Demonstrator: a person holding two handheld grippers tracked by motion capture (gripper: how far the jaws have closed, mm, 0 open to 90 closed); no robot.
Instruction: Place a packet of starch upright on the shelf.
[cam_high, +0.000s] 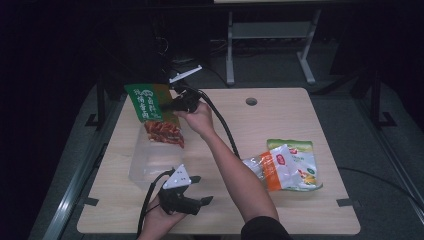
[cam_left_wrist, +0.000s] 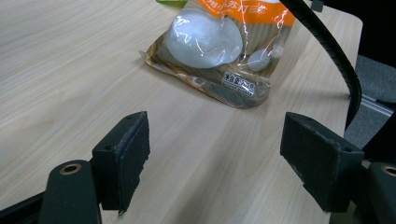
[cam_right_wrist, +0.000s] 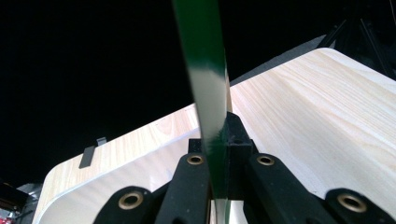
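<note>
Green packet (cam_high: 150, 107) with red contents in its lower half hangs above a clear plastic box (cam_high: 150, 160) at the left side of the bench (cam_high: 280, 120), held at its right edge by the right gripper (cam_high: 167, 105). In the right gripper view the jaws are pressed together on the packet's (cam_right_wrist: 208, 93) thin green edge. The right forearm reaches diagonally across the bench from the near edge, hand (cam_high: 197, 117) wrapped round the gripper, cable trailing back along the arm. The left gripper (cam_high: 202, 190) sits low at the near edge, pointing right, its jaws wide apart with nothing between them; its view faces an orange-and-clear packet (cam_left_wrist: 219, 46). White writing on the green packet and a small label on the orange one are too small to read.
</note>
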